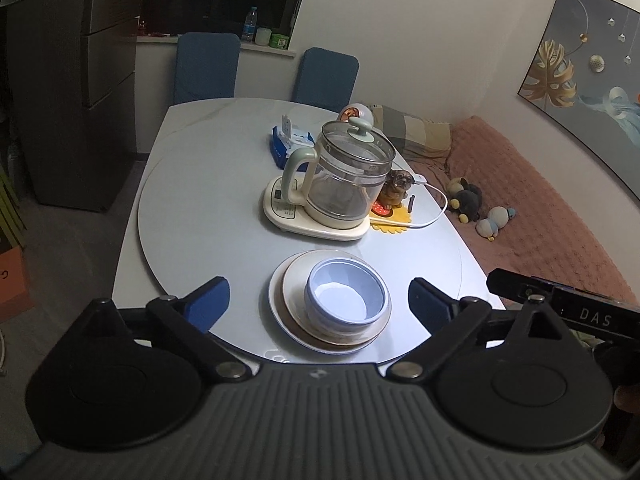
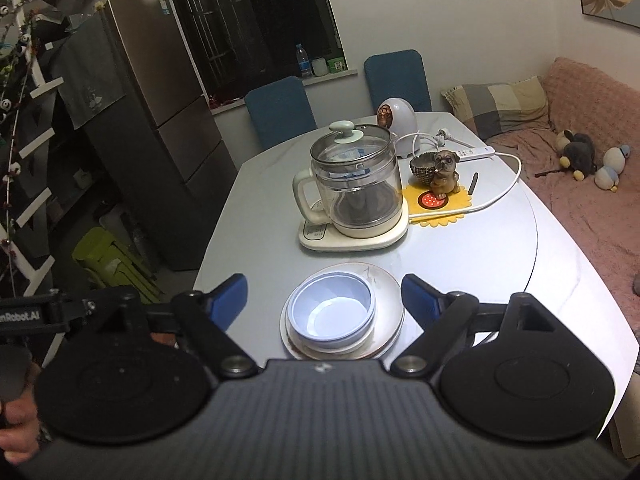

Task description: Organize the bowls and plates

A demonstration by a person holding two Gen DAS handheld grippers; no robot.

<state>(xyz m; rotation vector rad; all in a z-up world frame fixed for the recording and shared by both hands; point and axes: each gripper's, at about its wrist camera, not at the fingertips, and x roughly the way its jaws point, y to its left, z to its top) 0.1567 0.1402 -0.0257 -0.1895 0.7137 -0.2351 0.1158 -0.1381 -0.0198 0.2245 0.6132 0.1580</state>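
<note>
Stacked pale blue bowls (image 1: 347,297) sit on a stack of cream plates (image 1: 294,280) near the front edge of the grey table (image 1: 208,200). My left gripper (image 1: 320,300) is open and empty, held above and in front of the stack, its blue fingertips (image 1: 210,300) to either side. In the right wrist view the same bowls (image 2: 332,312) rest on the plates (image 2: 390,296). My right gripper (image 2: 324,298) is open and empty, also framing the stack from above.
A glass kettle (image 1: 344,184) on its cream base stands behind the stack. A dog figurine (image 2: 444,172) on a yellow mat, a power strip (image 2: 476,153) with cord, a white round device (image 2: 396,120) and a blue packet (image 1: 286,144) lie further back. Two blue chairs, fridge, sofa.
</note>
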